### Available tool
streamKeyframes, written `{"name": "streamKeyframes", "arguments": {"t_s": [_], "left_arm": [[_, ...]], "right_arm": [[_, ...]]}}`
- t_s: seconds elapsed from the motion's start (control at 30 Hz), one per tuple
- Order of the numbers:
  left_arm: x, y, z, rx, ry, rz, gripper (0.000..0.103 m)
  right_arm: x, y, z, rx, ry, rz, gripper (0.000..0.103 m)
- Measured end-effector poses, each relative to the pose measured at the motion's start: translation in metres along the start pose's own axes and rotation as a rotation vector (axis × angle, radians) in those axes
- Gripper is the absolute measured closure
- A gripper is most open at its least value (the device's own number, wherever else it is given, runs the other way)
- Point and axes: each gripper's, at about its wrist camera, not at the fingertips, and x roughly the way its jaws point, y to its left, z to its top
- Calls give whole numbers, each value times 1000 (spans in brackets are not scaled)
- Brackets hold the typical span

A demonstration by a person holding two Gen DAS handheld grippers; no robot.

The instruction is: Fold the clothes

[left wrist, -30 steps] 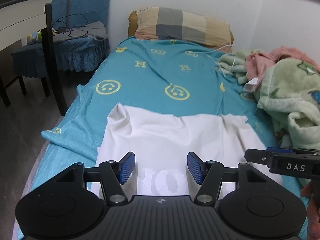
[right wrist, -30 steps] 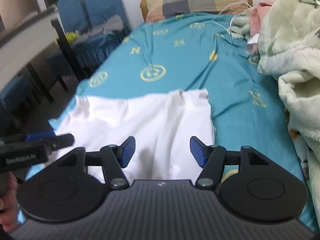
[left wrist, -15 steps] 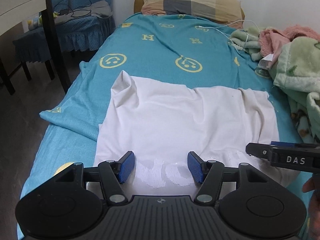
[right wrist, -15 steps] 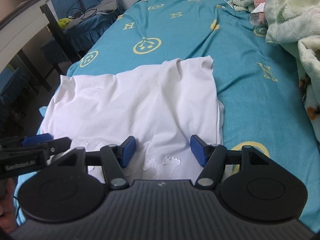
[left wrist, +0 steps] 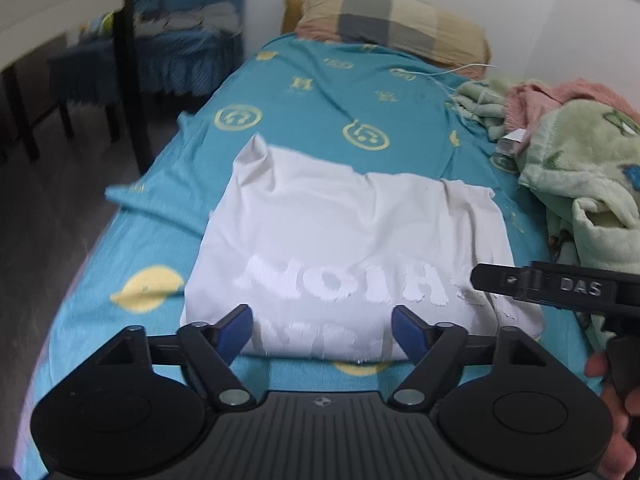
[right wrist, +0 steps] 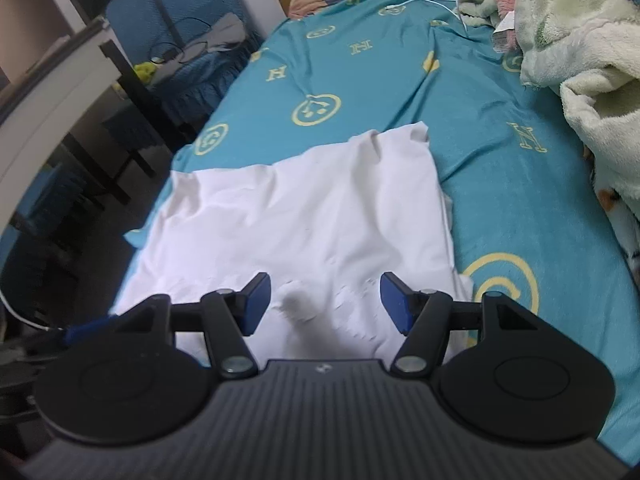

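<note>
Black left gripper (left wrist: 322, 330), blue pads; right gripper (right wrist: 324, 300) alike, "DAS" marking

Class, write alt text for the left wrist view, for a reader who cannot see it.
A folded white garment with raised lettering lies on a teal bedsheet, just beyond the left gripper, whose jaws have just been opening and hold nothing. The right gripper reaches in from the right, and a plaid pillow lies at the bed's far end.

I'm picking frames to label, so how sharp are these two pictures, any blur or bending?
Left wrist view: motion-smeared, worst on the chairs and the raised lettering of the white shirt. Right wrist view: crisper, with soft edges. Both: fisheye bows the bed and the table edge.
</note>
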Motion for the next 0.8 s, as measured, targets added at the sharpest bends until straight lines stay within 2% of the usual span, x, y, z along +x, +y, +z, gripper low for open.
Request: {"name": "streamKeyframes", "arguments": {"t_s": [0.17, 0.27, 0.37, 0.5, 0.63, 0.73, 0.77, 0.8], "left_arm": [[27, 25, -13, -251, 162, -43, 22], [42, 47, -21, -450, 214, -132, 22], [45, 65, -23, -602, 164, -182, 22], [51, 84, -23, -736, 101, -224, 25], [54, 97, -25, -837, 72, -245, 43], [53, 102, -25, -879, 53, -258, 66], [51, 102, -22, -875, 41, -266, 77], [50, 101, -17, -864, 27, -276, 82]], "right_arm": [[-7, -1, -1, 46, -2, 34, 39], [-4, -7, 0, 127, 17, 91, 39], [2, -15, -1, 247, 58, 197, 39], [13, -19, -7, 390, 135, 331, 39], [28, -17, -19, 538, 231, 457, 39], [43, -15, -32, 652, 305, 514, 39], [48, -16, -38, 700, 325, 527, 39], [54, -16, -44, 750, 346, 539, 39]]}}
